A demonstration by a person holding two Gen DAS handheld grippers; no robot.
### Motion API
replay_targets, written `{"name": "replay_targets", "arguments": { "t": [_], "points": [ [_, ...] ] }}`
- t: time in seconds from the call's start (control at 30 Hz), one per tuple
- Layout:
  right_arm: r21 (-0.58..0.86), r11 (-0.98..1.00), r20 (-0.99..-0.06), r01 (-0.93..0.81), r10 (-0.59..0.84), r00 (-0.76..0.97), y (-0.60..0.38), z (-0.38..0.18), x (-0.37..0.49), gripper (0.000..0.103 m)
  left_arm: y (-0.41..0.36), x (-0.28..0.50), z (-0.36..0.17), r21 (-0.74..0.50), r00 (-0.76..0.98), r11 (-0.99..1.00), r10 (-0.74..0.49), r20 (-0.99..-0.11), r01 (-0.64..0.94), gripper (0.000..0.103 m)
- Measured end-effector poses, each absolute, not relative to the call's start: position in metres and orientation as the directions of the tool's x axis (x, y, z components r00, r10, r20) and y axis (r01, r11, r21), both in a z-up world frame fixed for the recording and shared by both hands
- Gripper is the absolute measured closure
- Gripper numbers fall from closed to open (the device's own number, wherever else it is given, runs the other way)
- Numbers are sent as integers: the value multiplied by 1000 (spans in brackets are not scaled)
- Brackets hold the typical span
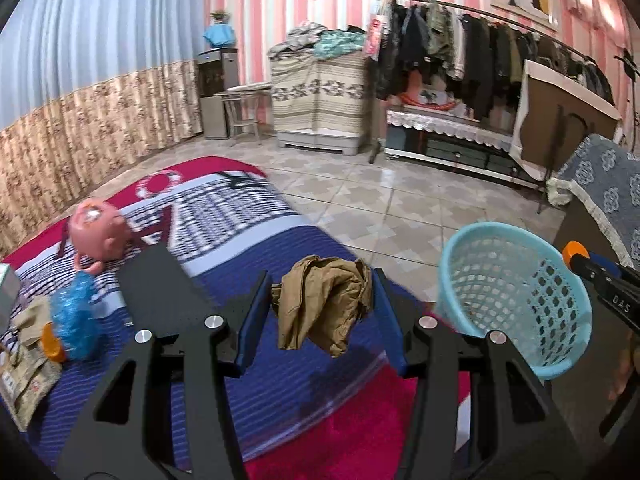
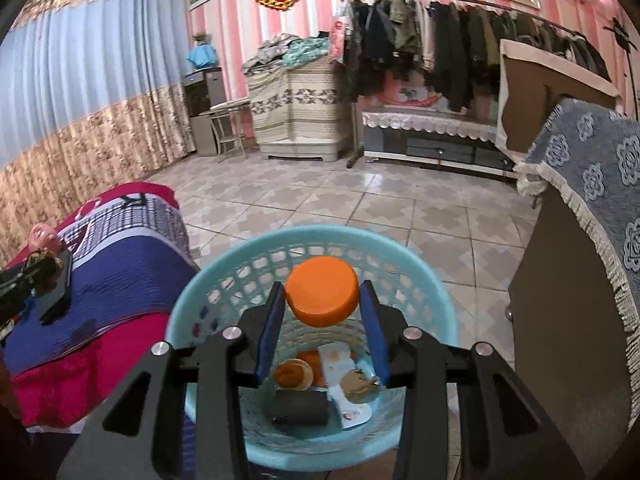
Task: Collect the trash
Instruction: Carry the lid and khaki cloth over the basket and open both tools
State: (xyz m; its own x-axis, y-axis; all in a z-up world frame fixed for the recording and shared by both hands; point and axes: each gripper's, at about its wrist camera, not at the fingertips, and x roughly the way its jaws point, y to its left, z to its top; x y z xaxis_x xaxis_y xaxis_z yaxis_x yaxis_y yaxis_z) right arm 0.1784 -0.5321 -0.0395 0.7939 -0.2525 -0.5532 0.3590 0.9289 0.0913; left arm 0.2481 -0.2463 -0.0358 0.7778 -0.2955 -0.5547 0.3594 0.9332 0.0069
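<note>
Right hand-held gripper [image 2: 322,306] gripping orange lid [image 2: 322,297], basket [image 2: 420,276] below

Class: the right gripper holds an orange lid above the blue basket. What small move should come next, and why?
Probably open the right gripper: the orange lid sits between its fingers directly over the blue basket, where other trash already lies, so it should drop in.

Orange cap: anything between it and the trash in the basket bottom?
Nothing. In the right wrist view the right gripper holds the orange cap over the basket; only open air above the trash.
</note>
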Motion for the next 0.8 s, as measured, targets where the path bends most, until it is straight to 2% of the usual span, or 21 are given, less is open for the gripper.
{"name": "replay_targets", "arguments": {
  "t": [0.33, 0.8],
  "points": [
    [112, 918, -574, 380, -253, 779, -551, -50, 181, 64, -323, 251, -45, 8, 735, 879, -394, -552, 477, 54],
    [133, 904, -612, 406, -248, 751, -557, -61, 187, 64, -385, 268, -60, 2, 689, 836, -451, -567, 549, 52]
  ]
}}
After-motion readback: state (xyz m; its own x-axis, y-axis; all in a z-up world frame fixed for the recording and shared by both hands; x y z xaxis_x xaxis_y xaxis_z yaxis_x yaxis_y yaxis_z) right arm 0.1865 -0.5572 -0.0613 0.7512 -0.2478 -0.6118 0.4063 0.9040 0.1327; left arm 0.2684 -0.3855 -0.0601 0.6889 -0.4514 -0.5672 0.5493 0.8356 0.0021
